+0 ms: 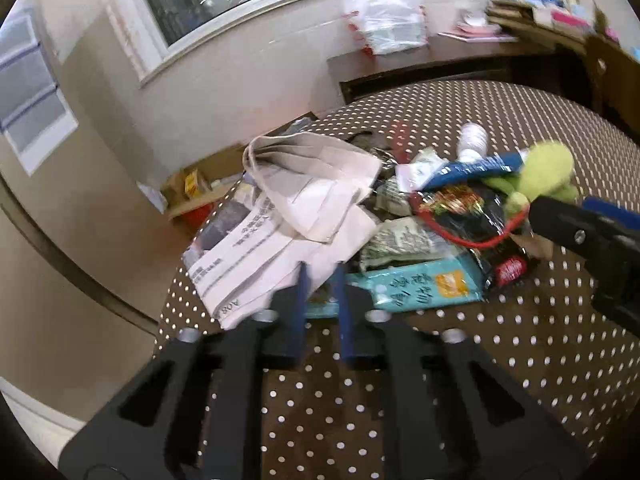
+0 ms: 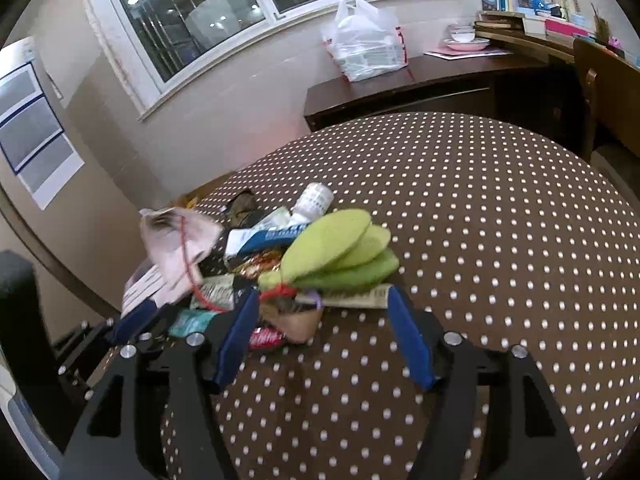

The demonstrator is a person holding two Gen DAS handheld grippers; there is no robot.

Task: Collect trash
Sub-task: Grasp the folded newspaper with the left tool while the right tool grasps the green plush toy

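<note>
A heap of trash lies on the brown polka-dot table [image 2: 480, 220]: a folded newspaper [image 1: 280, 220], a teal packet [image 1: 420, 284], a black and red snack bag [image 1: 460, 216], a blue tube [image 1: 464, 170], a white bottle [image 1: 472, 140] and green padded pieces [image 2: 340, 252]. My left gripper [image 1: 322, 276] is at the heap's near edge, its blue fingers almost together, with the teal packet's left end between them beside the newspaper. My right gripper [image 2: 323, 296] stands open on the heap's right side, with a brown paper wrapper [image 2: 300, 324] and a red wrapper [image 2: 264, 338] between its fingers, untouched.
The table's edge runs just left of the heap, with a cardboard box [image 1: 196, 188] on the floor beyond it. A dark sideboard [image 2: 400, 88] behind carries a white plastic bag [image 2: 364, 48] and dishes. A wooden chair [image 2: 600, 92] stands at the far right.
</note>
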